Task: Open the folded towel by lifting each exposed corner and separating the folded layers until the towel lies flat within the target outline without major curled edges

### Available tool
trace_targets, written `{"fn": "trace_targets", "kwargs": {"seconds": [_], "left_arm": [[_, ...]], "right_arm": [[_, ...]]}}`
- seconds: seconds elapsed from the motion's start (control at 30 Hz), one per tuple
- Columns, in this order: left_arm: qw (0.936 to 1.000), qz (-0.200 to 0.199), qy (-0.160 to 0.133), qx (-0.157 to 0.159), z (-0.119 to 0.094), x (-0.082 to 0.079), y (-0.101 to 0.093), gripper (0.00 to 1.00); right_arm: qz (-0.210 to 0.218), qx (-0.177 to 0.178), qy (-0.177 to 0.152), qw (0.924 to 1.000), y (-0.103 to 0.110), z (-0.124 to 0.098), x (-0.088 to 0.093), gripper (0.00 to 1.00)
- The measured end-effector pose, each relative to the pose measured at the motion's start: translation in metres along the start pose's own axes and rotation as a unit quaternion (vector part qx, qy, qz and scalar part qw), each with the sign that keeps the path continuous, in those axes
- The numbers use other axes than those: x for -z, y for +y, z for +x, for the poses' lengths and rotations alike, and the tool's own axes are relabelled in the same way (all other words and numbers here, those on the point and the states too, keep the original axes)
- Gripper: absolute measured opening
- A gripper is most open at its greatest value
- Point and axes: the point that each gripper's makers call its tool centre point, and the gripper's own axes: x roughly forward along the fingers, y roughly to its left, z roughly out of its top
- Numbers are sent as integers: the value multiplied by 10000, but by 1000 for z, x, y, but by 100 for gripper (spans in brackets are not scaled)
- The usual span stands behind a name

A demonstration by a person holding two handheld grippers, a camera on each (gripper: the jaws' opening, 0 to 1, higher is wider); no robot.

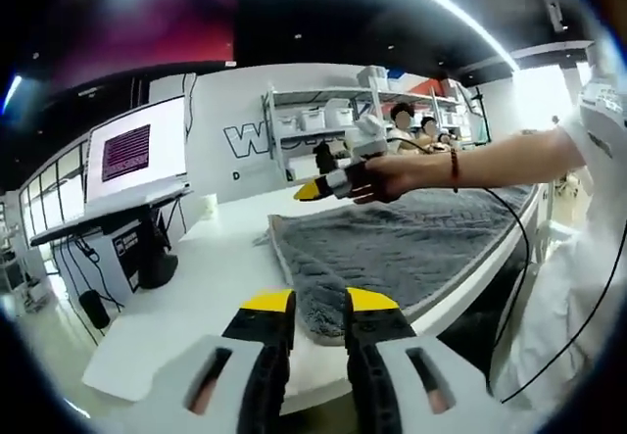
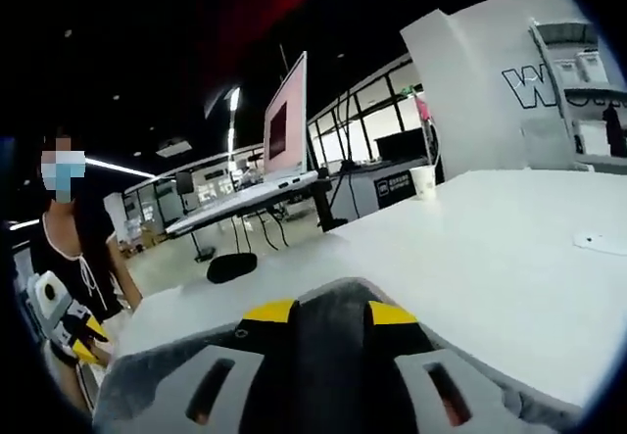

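Grey towel [image 2: 328, 341] pinched between right gripper [image 2: 331, 313] jaws, over white table [image 2: 490, 258].

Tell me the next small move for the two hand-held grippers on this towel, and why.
Probably draw the right hand-held gripper outward and lower it to the white table. Its jaws pinch a fold of the grey towel, raised above the table, while the left hand-held gripper sits at the towel's near edge. Lowering it should lay that part flat.
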Motion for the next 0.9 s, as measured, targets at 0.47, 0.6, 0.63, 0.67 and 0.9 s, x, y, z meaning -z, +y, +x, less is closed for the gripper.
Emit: {"fn": "trace_targets", "kwargs": {"seconds": [0.47,0.6,0.63,0.67,0.9], "left_arm": [[9972,-254,-563,414,18,-18,-13,33],[9968,-287,-589,457,20,-20,-15,35],[9968,-270,-583,482,21,-20,-18,35],[9967,-253,-577,506,22,-21,-20,35],[9947,-109,-576,847,37,-26,-43,37]], "right_arm": [[-562,106,33,9984,5,-30,10,33],[-568,98,29,9983,5,-35,12,35],[-567,99,34,9983,5,-36,12,36],[-560,115,31,9984,6,-42,13,36],[-709,92,-65,9974,11,-62,13,40]]}}
